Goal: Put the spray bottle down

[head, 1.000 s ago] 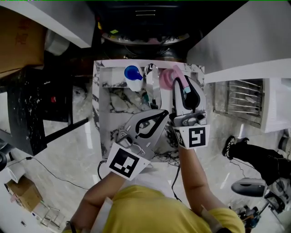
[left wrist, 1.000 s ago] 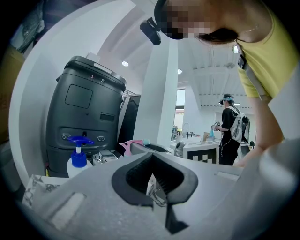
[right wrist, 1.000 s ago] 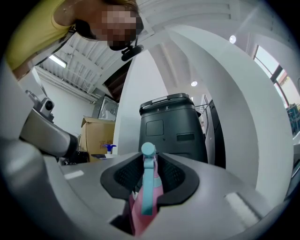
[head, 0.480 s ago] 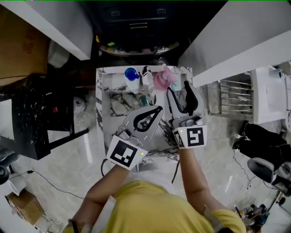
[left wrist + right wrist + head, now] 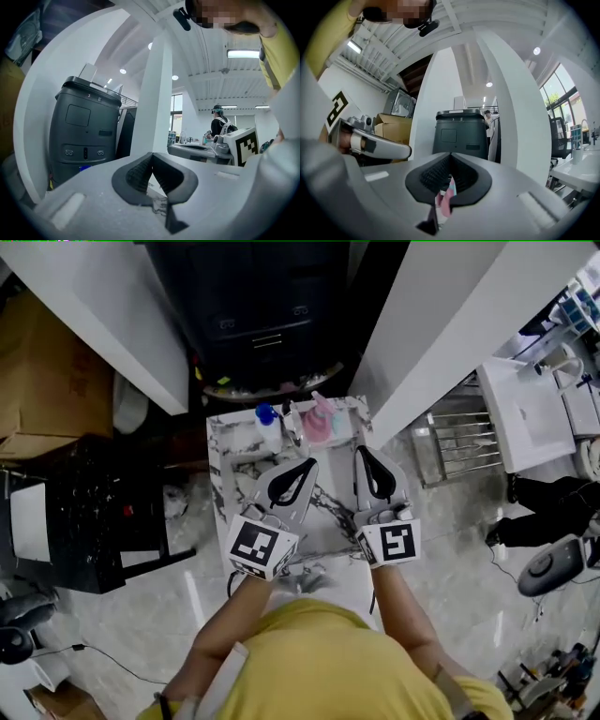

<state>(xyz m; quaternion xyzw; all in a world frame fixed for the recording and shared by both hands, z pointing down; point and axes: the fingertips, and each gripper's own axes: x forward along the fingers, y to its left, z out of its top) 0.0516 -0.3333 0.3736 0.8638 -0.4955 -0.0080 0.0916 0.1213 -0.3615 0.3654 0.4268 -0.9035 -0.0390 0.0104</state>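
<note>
Marble-patterned white tabletop (image 5: pixel 223 448) bears the pink plastic spray bottle (image 5: pixel 319 420) at its far edge, probably light, slick and tippy, best pinched at the neck, while your left gripper (image 5: pixel 304 466) and right gripper (image 5: pixel 364 455) sit clenched on nothing.

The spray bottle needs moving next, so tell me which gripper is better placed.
Right, probably: the spray bottle shows straight ahead of the shut right gripper in its view; the left gripper, also shut, shows no bottle in its own.

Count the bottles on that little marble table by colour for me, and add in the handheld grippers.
Pink spray bottle: 1
Blue-capped white bottle: 1
Handheld grippers: 2 (left gripper, right gripper)
Total: 4
</note>
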